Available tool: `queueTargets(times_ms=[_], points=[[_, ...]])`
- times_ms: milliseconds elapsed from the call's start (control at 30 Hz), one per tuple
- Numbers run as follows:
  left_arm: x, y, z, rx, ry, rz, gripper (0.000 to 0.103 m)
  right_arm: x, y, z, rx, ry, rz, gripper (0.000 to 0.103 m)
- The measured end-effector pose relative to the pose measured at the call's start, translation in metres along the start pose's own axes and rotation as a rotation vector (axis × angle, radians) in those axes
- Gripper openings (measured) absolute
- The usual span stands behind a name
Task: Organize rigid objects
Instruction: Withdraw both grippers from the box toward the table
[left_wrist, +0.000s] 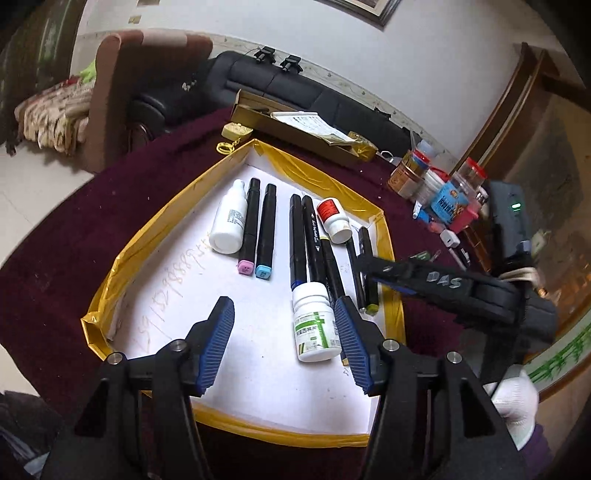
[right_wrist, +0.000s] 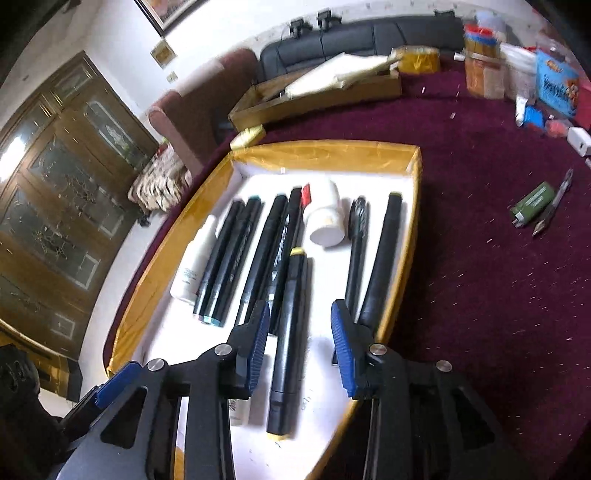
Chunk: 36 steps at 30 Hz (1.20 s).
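A shallow tray with a gold rim (left_wrist: 122, 258) (right_wrist: 413, 236) and white floor holds several black markers (left_wrist: 264, 229) and small bottles. A white bottle with a green label (left_wrist: 316, 326) lies by the right finger of my open left gripper (left_wrist: 284, 332). A plain white bottle (left_wrist: 231, 221) and a red-labelled bottle (left_wrist: 334, 218) lie further back. My right gripper (right_wrist: 299, 339) is open, its jaws on either side of a yellow-tipped black marker (right_wrist: 288, 343) lying in the tray. The right gripper also shows in the left wrist view (left_wrist: 373, 271), over the tray's right side.
The tray sits on a dark red cloth (right_wrist: 480, 258). A cardboard box (left_wrist: 295, 125) lies behind it. Jars and packets (left_wrist: 443, 192) crowd the back right. A green lighter (right_wrist: 532, 205) and a small tool (right_wrist: 554, 206) lie on the cloth to the right.
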<state>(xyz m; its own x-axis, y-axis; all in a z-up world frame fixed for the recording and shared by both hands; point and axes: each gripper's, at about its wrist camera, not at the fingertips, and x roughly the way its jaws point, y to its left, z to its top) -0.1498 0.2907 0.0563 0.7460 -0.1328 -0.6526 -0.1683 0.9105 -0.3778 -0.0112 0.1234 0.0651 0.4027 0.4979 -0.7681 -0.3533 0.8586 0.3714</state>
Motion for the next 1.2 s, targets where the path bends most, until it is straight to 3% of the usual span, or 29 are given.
queueTargets(times_ms=[67,133,167,200,267,333,600,833,1200], points=[[-0.003,-0.007,-0.001,0.036,-0.017,0.031,0.056,-0.022,-0.001,-0.002,-0.029,-0.092,-0.023,0.031],[-0.007,-0.017,-0.002,0.081,-0.038,0.065,0.056,-0.051,0.0,-0.009,-0.083,-0.224,-0.108,0.035],[-0.008,-0.022,-0.003,0.103,-0.047,0.081,0.056,-0.068,0.0,-0.016,-0.118,-0.311,-0.18,0.052],[-0.01,-0.028,-0.004,0.128,-0.057,0.094,0.056,-0.082,-0.003,-0.023,-0.135,-0.386,-0.241,0.081],[-0.011,-0.039,-0.006,0.17,-0.069,0.111,0.059,-0.103,-0.015,-0.034,-0.125,-0.507,-0.331,0.102],[-0.011,-0.051,-0.009,0.213,-0.074,0.113,0.06,-0.116,-0.037,-0.035,-0.09,-0.532,-0.373,0.102],[-0.005,-0.092,-0.022,0.307,-0.038,0.109,0.06,-0.14,-0.135,-0.04,0.142,-0.455,-0.392,0.102],[0.0,-0.12,-0.033,0.368,-0.004,0.134,0.06,-0.152,-0.169,-0.06,0.184,-0.428,-0.398,0.102],[0.01,-0.152,-0.048,0.451,0.044,0.14,0.06,-0.173,-0.225,-0.066,0.294,-0.434,-0.42,0.102]])
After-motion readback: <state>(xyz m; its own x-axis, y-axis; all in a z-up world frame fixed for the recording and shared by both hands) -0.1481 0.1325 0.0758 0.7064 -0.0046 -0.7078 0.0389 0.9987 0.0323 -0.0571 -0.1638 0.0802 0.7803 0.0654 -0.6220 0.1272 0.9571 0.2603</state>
